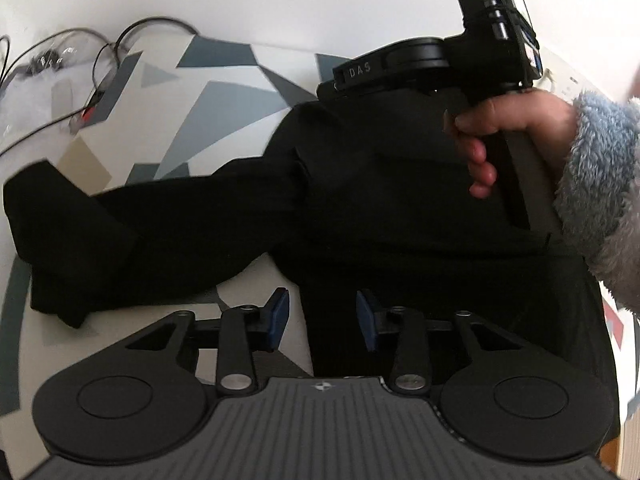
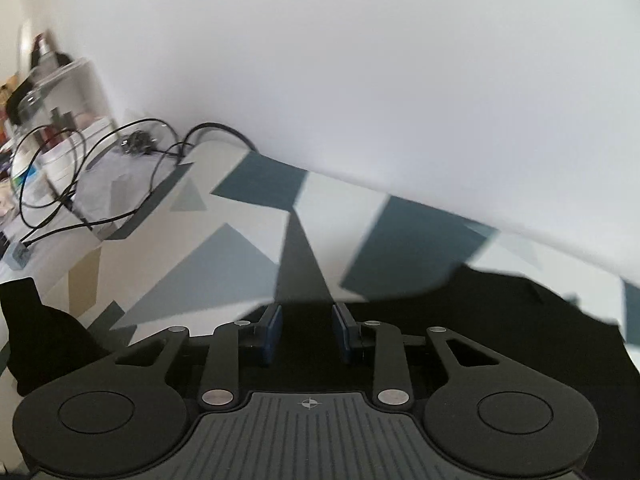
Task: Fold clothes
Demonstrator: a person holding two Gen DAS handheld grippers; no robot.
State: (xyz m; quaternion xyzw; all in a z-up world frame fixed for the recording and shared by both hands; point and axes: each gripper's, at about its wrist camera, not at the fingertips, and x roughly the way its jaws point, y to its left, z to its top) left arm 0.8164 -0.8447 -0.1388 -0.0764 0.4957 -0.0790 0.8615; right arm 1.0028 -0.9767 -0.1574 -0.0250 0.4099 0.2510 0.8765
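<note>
Left wrist view: black garment (image 1: 360,200) spread across surface with grey-and-white geometric cover (image 1: 224,92), one sleeve stretched toward its left edge. Left gripper (image 1: 322,320) hangs over garment's near edge, blue pads partly apart, nothing pinched. Person's hand (image 1: 500,140) in fluffy blue sleeve (image 1: 600,184) holds other gripper's handle above garment.

Right wrist view: right gripper (image 2: 307,330) partly apart over garment's (image 2: 500,320) far edge; grip on cloth unclear. Black cables (image 2: 80,168) lie at cover's (image 2: 224,260) far left corner.

The letters "DAS" are showing in pale print on the black body of the right claw (image 1: 384,74), in the upper right of the left wrist view.
</note>
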